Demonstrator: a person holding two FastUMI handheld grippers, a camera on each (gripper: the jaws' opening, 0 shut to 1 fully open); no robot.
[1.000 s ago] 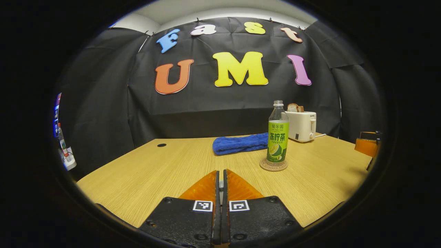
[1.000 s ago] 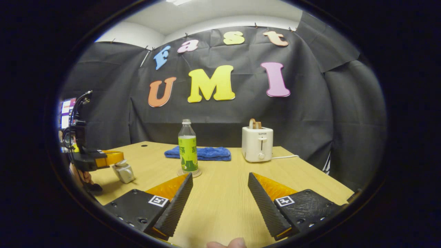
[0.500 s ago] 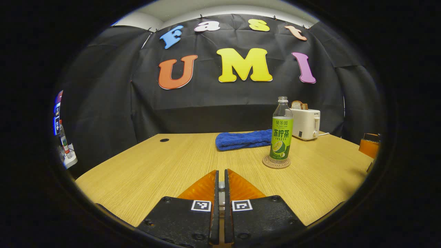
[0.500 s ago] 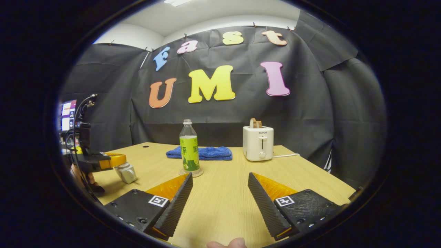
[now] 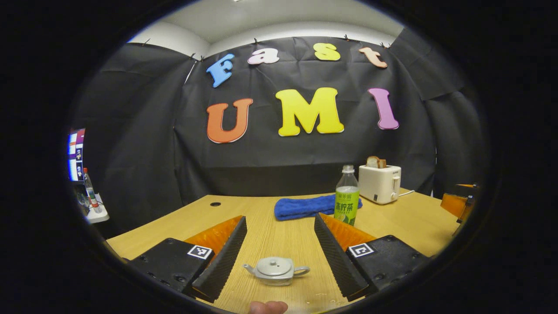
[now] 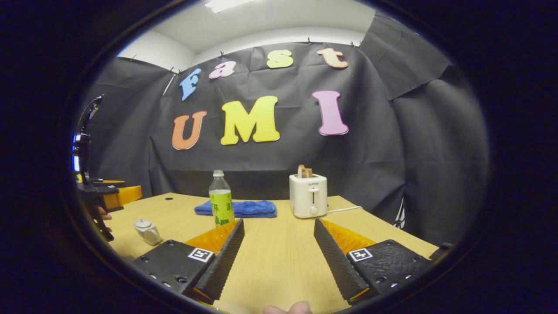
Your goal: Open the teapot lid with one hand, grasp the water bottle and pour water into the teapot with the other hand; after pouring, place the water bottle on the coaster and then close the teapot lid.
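1. Left gripper (image 5: 280, 257), left gripper view: the two fingers stand spread wide apart above the wooden table (image 5: 405, 222) and pinch nothing; their bases are cut off by the lower edge of the view
2. Teapot (image 5: 276, 271), left gripper view: small and grey, upright on the table between the spread fingers and touching neither; the lid (image 5: 273, 265) sits on the body, spout to the view's left, handle to the view's right. A fingertip (image 5: 267, 307) of the person shows just below it, cut off by the edge
3. Water bottle (image 5: 347, 200), left gripper view: upright with a green label, farther back on the table; its foot is hidden behind the finger on the view's right, so the coaster cannot be made out
4. Blue towel (image 5: 305, 206) lies just behind the bottle; a white toaster (image 5: 380, 183) with bread in its slot stands beyond, near the far edge
5. Right gripper (image 6: 279, 257), right gripper view: fingers likewise spread wide, nothing between them but bare table; it lies partly cut off at the right edge of the left gripper view
6. Right gripper view: the teapot stands at far left, well apart from the bottle, whose base is hidden by the finger on the view's left; the left gripper hangs above the teapot, half cut off by the edge
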